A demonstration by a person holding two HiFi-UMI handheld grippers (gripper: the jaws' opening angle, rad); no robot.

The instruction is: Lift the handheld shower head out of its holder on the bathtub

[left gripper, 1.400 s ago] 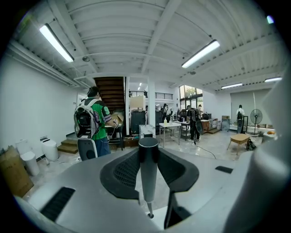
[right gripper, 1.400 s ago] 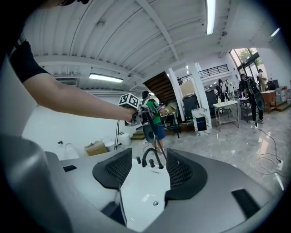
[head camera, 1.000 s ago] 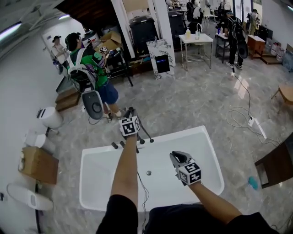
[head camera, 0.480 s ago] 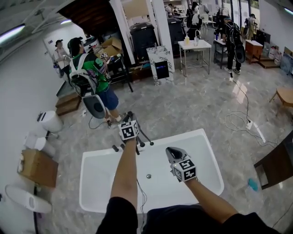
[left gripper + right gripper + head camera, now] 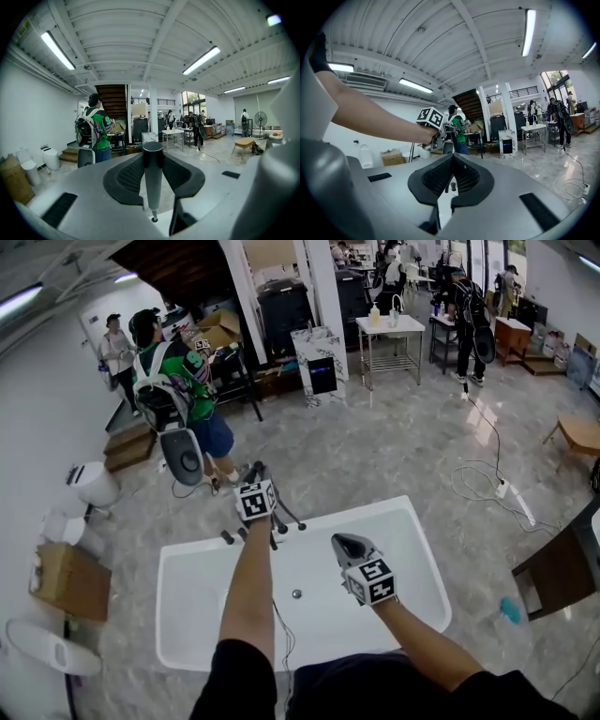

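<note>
No words, brand names, numbers or signs are legible in any view. The left marker cube [image 5: 255, 500] and the right marker cube [image 5: 372, 579] bear only black-and-white square code patterns, with no letters or digits. Pale marks on the green shirt [image 5: 100, 127] of the person standing beyond the far edge of the bathtub [image 5: 412, 531] are too small to read.
</note>
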